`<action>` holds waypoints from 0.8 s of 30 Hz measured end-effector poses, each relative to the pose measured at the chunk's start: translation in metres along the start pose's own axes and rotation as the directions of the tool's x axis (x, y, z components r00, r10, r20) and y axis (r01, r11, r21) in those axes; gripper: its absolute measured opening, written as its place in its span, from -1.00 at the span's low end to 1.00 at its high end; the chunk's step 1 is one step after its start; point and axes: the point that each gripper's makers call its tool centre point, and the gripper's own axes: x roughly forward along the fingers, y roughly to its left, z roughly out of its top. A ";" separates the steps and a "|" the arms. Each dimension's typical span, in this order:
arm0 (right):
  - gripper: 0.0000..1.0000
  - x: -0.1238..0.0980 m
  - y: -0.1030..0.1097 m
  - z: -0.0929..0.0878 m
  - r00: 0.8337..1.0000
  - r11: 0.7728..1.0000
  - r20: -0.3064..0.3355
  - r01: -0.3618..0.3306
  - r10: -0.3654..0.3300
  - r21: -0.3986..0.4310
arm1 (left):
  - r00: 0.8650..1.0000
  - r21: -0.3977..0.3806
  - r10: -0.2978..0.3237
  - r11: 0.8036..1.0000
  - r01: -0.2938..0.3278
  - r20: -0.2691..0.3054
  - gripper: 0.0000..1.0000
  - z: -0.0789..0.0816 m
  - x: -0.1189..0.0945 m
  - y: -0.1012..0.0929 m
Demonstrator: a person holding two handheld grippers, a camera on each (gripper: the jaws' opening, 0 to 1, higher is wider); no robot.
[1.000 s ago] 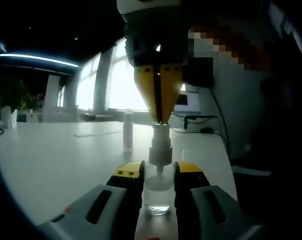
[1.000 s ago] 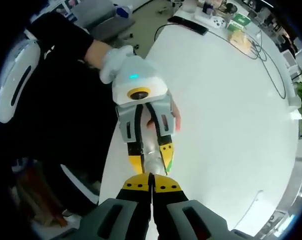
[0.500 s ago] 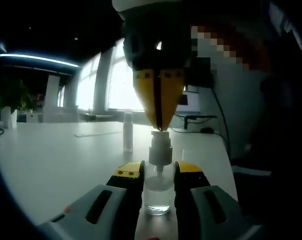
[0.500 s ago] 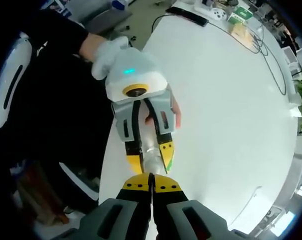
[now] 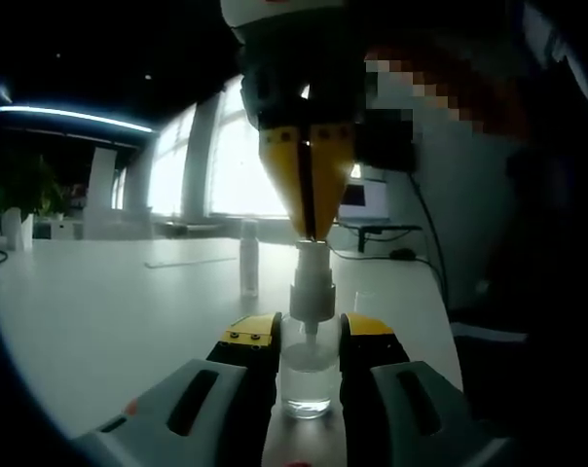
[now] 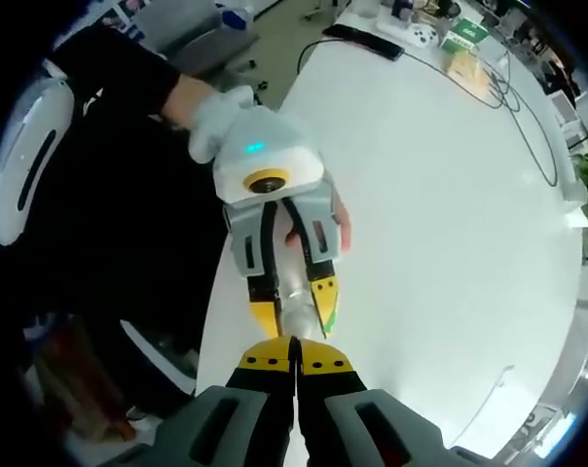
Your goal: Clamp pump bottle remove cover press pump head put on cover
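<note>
A clear pump bottle [image 5: 307, 375] stands on the white table [image 5: 109, 302], and my left gripper [image 5: 309, 326] is shut on its body. Its white pump head [image 5: 312, 282] rises between the jaws. From above, my right gripper [image 5: 311, 233] comes down shut, tips resting on the pump head's top. The clear cover [image 5: 248, 258] stands upright on the table behind, to the left. In the right gripper view, my right gripper [image 6: 296, 342] points down at the bottle [image 6: 292, 306], which sits between the left gripper's yellow fingertips [image 6: 264, 316]. A gloved hand [image 6: 219, 117] holds that left gripper.
The bottle stands close to the table's edge [image 6: 221, 282], with the person's dark clothing beyond it. Cables [image 6: 513, 107] and small items [image 6: 450, 44] lie at the table's far end. A monitor [image 5: 364, 199] and bright windows [image 5: 240, 156] are behind.
Half a second ago the right gripper had the pump head pushed down; both have since risen back to the height of a second ago. The left gripper and bottle have stayed still.
</note>
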 end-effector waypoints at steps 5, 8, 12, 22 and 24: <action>-1.00 0.000 0.001 0.000 1.000 1.000 -0.002 -0.005 0.005 -0.008 | 1.000 0.002 0.001 1.000 -0.001 0.000 -0.70 0.000 0.000 -0.001; -1.00 0.000 0.002 0.000 1.000 1.000 -0.004 0.000 0.000 -0.015 | 1.000 0.003 0.002 1.000 -0.002 0.000 -0.70 0.000 0.000 -0.001; -1.00 0.000 0.001 0.000 1.000 1.000 -0.011 0.004 -0.004 -0.020 | 1.000 0.002 0.000 1.000 0.000 0.001 -0.70 0.000 0.000 -0.001; -1.00 0.000 0.002 -0.001 1.000 0.999 -0.008 0.022 -0.022 -0.034 | 1.000 0.010 0.003 1.000 -0.003 0.002 -0.70 0.000 0.000 -0.001; -1.00 0.000 0.002 0.000 1.000 0.999 -0.006 0.026 -0.026 -0.034 | 1.000 0.009 0.003 1.000 -0.003 0.002 -0.70 0.000 0.000 -0.001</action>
